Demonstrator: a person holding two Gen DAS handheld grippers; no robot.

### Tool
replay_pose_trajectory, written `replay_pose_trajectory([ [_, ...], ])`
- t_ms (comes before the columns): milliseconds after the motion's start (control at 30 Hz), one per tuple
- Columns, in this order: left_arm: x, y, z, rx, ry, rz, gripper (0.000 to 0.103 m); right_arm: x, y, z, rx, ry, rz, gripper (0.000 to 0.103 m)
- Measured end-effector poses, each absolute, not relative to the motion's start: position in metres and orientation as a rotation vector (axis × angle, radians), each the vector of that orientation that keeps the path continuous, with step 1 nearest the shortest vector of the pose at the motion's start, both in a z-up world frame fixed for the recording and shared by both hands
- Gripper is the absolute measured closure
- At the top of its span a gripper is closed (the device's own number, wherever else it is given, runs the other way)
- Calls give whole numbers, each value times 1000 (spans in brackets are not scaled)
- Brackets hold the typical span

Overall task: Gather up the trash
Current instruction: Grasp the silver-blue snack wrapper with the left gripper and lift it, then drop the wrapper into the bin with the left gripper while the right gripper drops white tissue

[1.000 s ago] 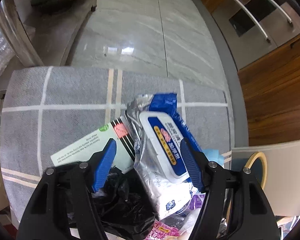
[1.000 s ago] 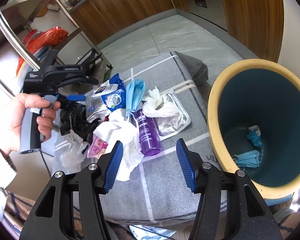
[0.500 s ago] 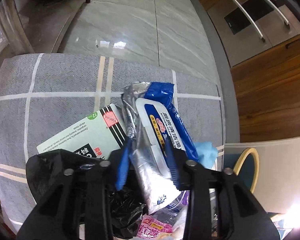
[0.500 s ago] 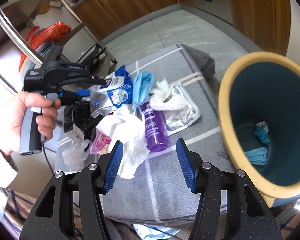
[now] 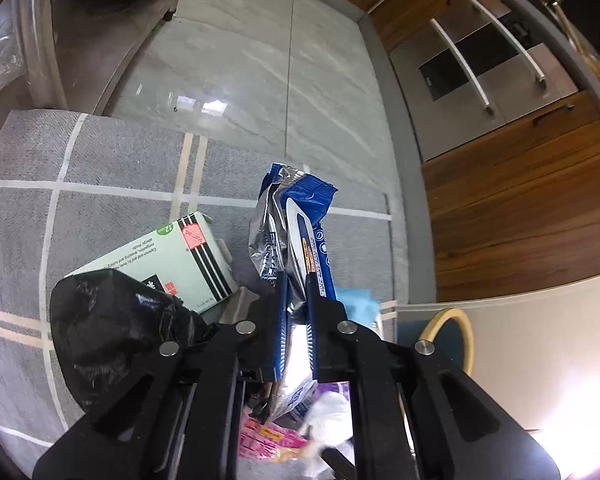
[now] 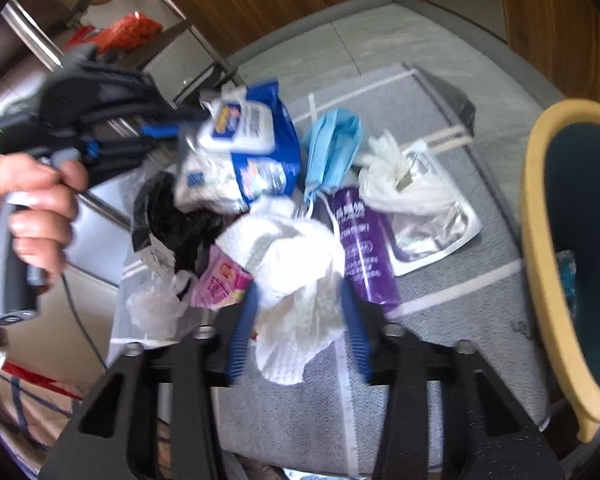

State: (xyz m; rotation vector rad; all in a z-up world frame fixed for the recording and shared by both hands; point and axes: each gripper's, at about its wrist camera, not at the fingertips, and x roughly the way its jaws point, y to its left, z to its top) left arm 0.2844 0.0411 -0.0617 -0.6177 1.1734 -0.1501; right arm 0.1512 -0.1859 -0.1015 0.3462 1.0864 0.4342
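The left claw (image 5: 297,300) is clamped on the blue wipes pack (image 5: 300,224), holding it above the grey mat (image 5: 112,160). Beside it lie 1 green box (image 5: 168,256) and 1 black bag (image 5: 112,324). The right claw (image 6: 300,316) is apart, straddling a white towel (image 6: 296,264). Around it lie 1 purple bottle (image 6: 364,248), 1 blue mask (image 6: 332,148), 1 foil pouch (image 6: 432,228) and 1 pink packet (image 6: 220,284). The bin (image 6: 540,240) stands at the right.

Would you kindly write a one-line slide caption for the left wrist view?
Left gripper shut on a blue wet-wipes pack, held above the grey rug beside a green box.
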Motion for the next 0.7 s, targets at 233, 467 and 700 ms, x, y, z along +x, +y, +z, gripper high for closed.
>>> replay_pose_trajectory([
  [233,270,44,-33,-661,1092,-168,96,143,-185,-91,377,1068,474,96],
  [467,249,41,10,-658,985,-207,96,127,-200,-60,377,1010,478,96],
  [700,227,22,40,-589,917,-261,96,107,-225,-23,344,929,452,96],
])
